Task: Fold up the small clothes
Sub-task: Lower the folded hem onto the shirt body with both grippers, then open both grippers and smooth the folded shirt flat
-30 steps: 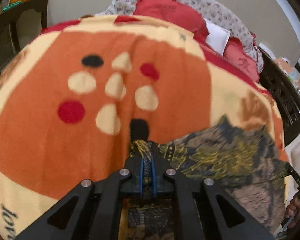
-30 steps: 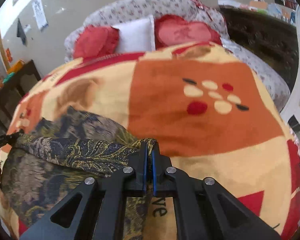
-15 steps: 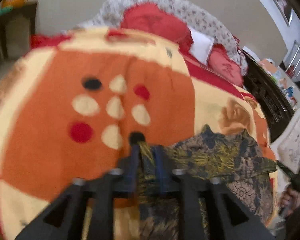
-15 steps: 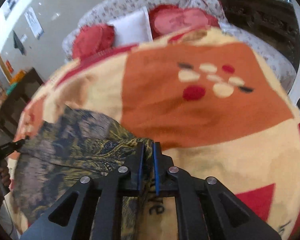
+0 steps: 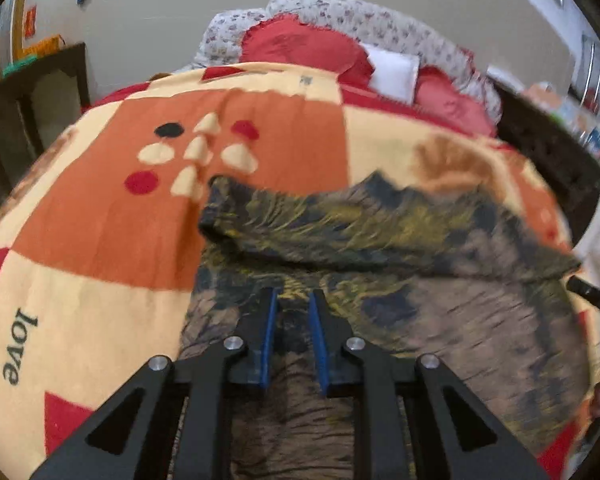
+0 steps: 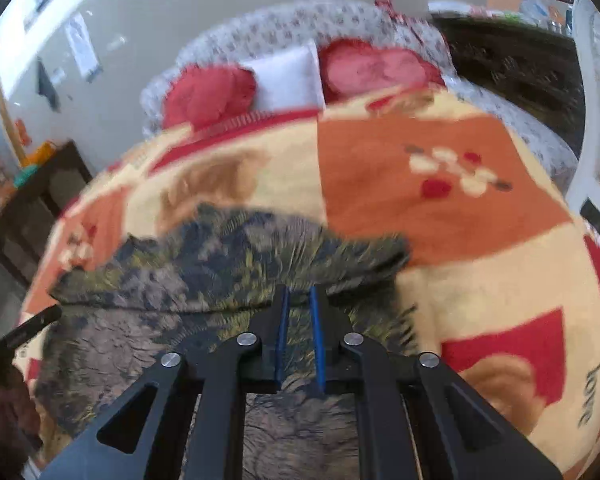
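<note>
A dark patterned garment with yellow and brown print lies on the orange and cream blanket. Its far part is folded over toward me as a thick band. It also shows in the right wrist view. My left gripper is open with nothing between its blue pads and hovers over the near part of the garment. My right gripper is open and empty too, at the near edge of the folded band. The other gripper's tip shows at the left edge.
The blanket covers a bed with red cushions and a white pillow at the head. A dark wooden cabinet stands to the left. Dark wooden furniture stands to the right.
Both grippers were shut on the garment's corners and carried them forward. Now both have opened, let the cloth go and pulled back. The folded band lies on the garment.
</note>
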